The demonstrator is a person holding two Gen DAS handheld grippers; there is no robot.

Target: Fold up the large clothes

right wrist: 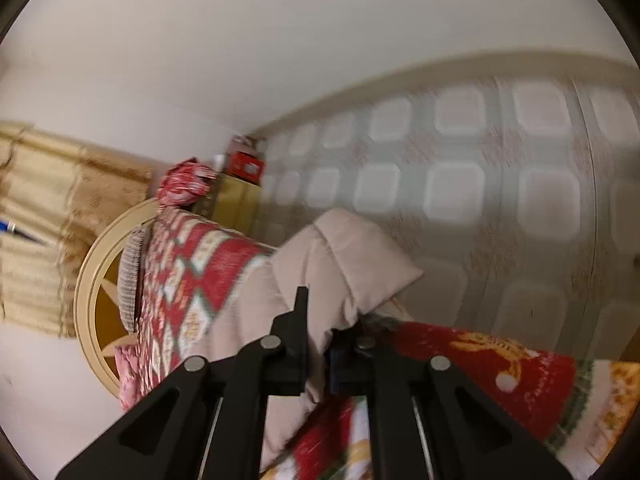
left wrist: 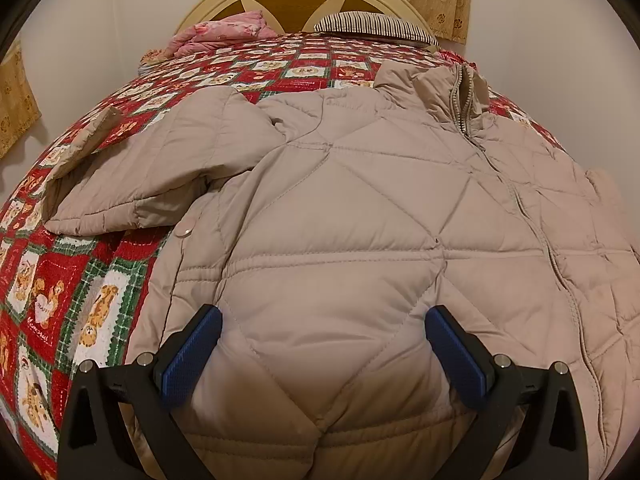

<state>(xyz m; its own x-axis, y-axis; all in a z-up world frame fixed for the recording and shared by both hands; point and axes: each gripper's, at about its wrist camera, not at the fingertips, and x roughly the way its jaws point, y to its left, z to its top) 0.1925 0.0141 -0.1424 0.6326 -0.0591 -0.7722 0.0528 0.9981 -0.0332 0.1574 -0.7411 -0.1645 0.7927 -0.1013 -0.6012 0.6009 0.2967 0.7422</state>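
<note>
Beige jacket [right wrist: 344, 264] sleeve pinched by right gripper [right wrist: 319, 320]; cuff hidden.

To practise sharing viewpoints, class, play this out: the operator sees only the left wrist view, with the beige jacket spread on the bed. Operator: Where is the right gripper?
Observer: The right gripper is shut on a fold of the jacket.
Operator: Which part of it?
Observer: A sleeve-like end sticks up beyond the fingers; the picture is too blurred to be sure.
Operator: What lies behind it?
Observer: A pale panelled surface, with a red box on a yellow cabinet beside it.
</note>
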